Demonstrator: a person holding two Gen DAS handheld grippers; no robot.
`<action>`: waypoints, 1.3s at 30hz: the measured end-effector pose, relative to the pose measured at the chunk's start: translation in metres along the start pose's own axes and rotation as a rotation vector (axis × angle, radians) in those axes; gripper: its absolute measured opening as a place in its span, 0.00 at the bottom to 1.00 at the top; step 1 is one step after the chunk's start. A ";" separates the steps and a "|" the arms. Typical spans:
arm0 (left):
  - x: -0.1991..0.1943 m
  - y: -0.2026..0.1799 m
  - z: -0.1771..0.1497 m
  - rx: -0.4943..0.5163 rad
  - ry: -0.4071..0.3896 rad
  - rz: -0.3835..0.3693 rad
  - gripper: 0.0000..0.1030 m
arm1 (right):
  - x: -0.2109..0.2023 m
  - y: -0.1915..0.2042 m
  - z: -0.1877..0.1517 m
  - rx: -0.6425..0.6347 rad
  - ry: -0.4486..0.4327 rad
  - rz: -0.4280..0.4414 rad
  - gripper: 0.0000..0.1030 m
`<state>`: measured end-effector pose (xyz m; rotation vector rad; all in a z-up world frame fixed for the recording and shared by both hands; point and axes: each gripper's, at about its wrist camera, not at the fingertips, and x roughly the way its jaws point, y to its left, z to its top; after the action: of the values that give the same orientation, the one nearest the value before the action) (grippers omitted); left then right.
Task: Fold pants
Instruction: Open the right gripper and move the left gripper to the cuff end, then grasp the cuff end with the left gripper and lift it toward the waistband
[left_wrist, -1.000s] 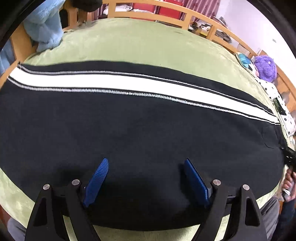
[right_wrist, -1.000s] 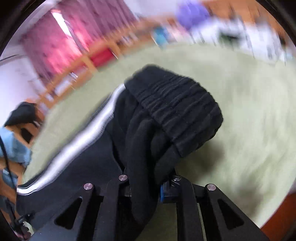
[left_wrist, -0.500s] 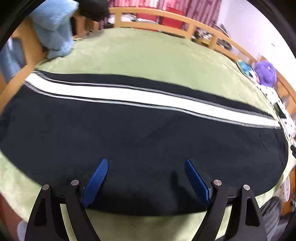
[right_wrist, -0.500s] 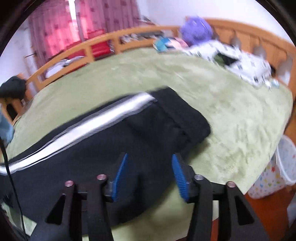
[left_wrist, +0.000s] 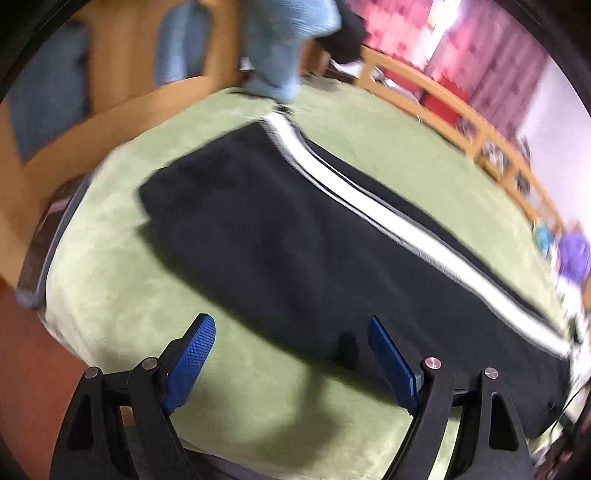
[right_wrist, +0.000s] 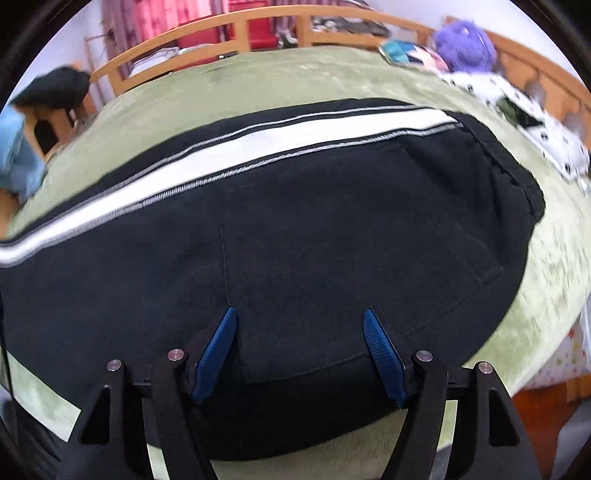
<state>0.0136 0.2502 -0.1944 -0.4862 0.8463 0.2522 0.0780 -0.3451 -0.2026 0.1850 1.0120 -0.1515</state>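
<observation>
Black pants (left_wrist: 280, 236) with a white side stripe (left_wrist: 388, 218) lie flat along a green bed cover (left_wrist: 122, 295). My left gripper (left_wrist: 290, 326) is open and empty, hovering over the cover near the leg end, just short of the pants' near edge. In the right wrist view the pants (right_wrist: 295, 236) fill the frame, with the waistband (right_wrist: 517, 173) at the right. My right gripper (right_wrist: 300, 319) is open and empty, low over the seat area near the near edge.
A wooden bed rail (right_wrist: 236, 33) runs round the far side. A light blue garment (left_wrist: 284, 40) hangs at the leg end. A purple plush (right_wrist: 465, 40) and a spotted white cloth (right_wrist: 532, 125) lie at the waist end. Red curtains (left_wrist: 491, 48) stand behind.
My right gripper has let go of the waistband, which now lies flat, and hovers open over the seat. My left gripper has swung left towards the leg end.
</observation>
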 end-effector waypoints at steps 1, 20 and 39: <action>0.000 0.007 -0.001 -0.025 0.000 -0.021 0.81 | -0.003 0.002 0.001 0.002 0.006 0.000 0.68; 0.057 0.054 0.044 -0.286 -0.015 -0.058 0.65 | -0.031 0.051 0.005 -0.052 -0.023 -0.073 0.66; -0.053 -0.102 0.069 0.025 -0.223 -0.293 0.07 | -0.065 0.025 0.001 -0.052 -0.126 -0.005 0.66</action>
<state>0.0657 0.1964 -0.0835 -0.5408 0.5520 0.0251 0.0503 -0.3189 -0.1441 0.1240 0.8900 -0.1397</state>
